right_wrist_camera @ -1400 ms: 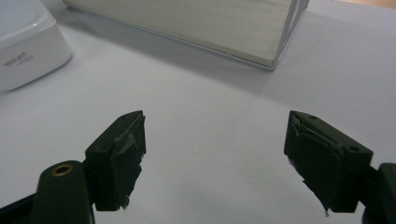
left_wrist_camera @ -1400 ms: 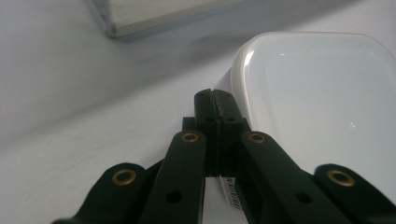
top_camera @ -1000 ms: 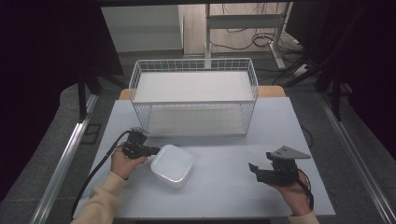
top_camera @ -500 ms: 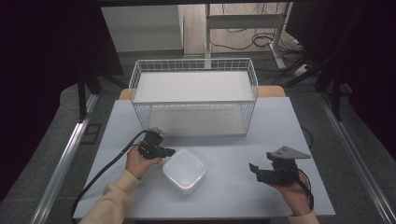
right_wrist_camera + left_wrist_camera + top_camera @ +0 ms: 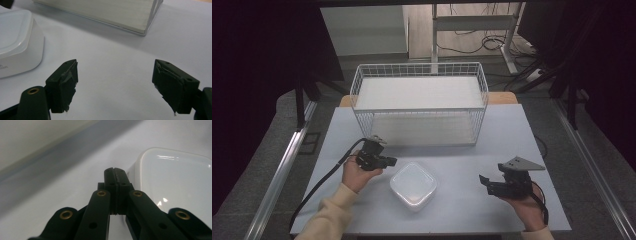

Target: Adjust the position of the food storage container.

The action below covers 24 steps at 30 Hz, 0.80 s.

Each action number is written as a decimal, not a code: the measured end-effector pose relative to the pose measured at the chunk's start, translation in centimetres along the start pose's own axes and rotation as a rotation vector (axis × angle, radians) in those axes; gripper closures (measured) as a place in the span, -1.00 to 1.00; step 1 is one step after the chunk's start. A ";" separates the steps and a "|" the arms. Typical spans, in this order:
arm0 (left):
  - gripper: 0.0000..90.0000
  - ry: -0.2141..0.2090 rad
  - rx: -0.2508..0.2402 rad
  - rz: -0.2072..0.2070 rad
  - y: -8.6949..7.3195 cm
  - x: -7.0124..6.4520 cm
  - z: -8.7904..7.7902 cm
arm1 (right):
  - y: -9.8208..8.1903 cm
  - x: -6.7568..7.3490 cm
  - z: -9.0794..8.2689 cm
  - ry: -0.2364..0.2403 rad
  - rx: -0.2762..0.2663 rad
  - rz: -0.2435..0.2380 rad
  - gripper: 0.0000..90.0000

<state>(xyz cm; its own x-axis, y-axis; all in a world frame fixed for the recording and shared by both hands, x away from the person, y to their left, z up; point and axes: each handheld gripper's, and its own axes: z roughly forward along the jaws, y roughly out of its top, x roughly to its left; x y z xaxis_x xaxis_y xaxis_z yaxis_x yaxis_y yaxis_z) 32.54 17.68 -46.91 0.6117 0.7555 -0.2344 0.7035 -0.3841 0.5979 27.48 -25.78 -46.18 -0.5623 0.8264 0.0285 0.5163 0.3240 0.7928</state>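
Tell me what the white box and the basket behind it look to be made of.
White box: likely glossy plastic; smooth rounded corners, bright reflections on its lid in the left gripper view. Basket: thin wire grid, apparently white-coated metal; the pale slab inside looks matte, material unclear.

white container point(image 5: 413, 184) pushed right by left tongs point(image 5: 391, 161)
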 end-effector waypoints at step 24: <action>0.99 -0.085 0.050 -0.011 -6.8 -3.2 -1.2 | 0.0 -0.2 -0.2 -0.024 -0.013 0.004 -0.53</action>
<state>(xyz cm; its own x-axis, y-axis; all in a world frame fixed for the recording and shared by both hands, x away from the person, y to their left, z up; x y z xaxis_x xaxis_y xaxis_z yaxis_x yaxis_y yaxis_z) 25.40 18.52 -49.34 0.6310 0.7130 -0.3058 0.7262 -0.4042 0.5562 27.43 -26.04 -46.03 -0.5440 0.8389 0.0172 0.5104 0.3146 0.8003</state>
